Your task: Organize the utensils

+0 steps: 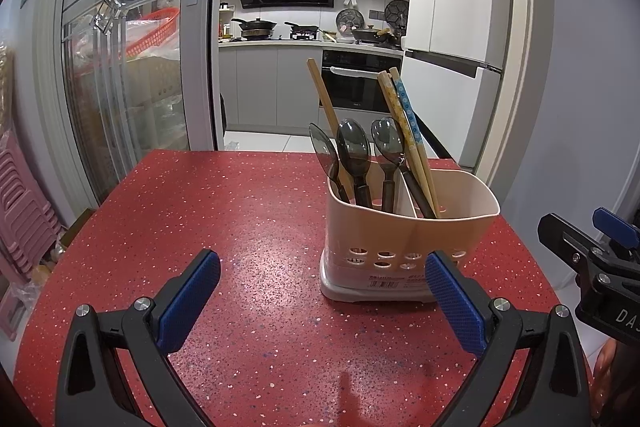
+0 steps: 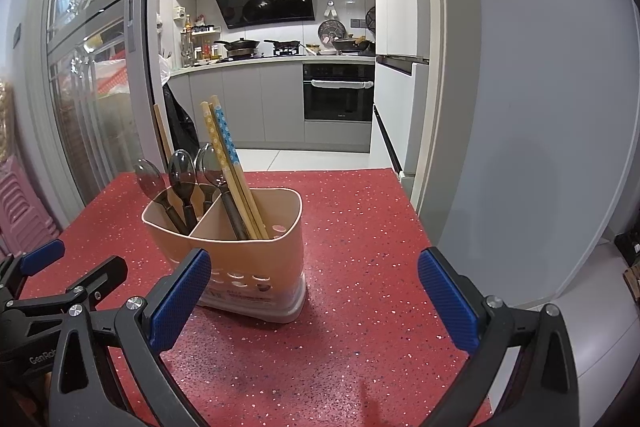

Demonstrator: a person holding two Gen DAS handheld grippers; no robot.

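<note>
A beige two-compartment utensil holder stands upright on the red speckled table. Three dark translucent spoons stand bowl-up in its left compartment with one plain wooden chopstick. Patterned yellow and blue chopsticks lean in the right compartment. My left gripper is open and empty, in front of the holder and a little to its left. My right gripper is open and empty, in front of the holder and a little to its right.
The table's right edge drops off beside a grey wall. A glass sliding door stands to the left, pink stools below it. The kitchen doorway lies beyond the far table edge. Each gripper shows at the other's view edge.
</note>
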